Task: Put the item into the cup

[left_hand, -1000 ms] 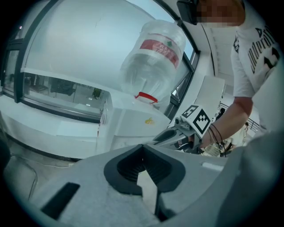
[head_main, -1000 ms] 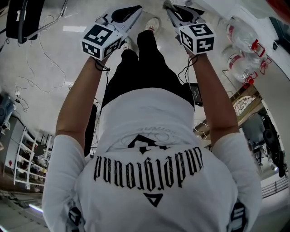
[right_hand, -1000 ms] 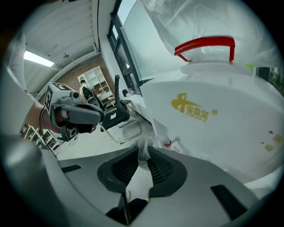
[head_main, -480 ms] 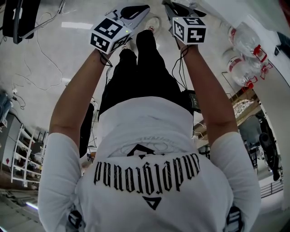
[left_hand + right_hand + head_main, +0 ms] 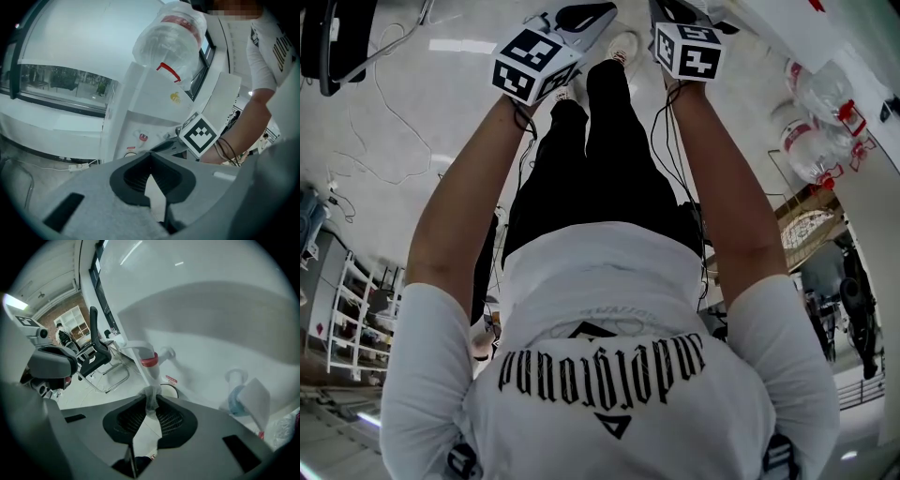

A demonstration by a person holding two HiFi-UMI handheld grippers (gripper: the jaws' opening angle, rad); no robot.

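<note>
Holding the left gripper [image 5: 150, 154] up over the floor [image 5: 394, 112], clenched tip to tip on nothing. Just to its right, holding the right gripper [image 5: 150, 405] level with it, grasping a small, pale, translucent item [image 5: 150, 395] pinched at the jaw tips; too blurred to name.

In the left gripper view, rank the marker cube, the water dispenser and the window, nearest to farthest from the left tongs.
1. Marker cube, right of centre.
2. Water dispenser, behind it, centre.
3. Window, far left.
</note>
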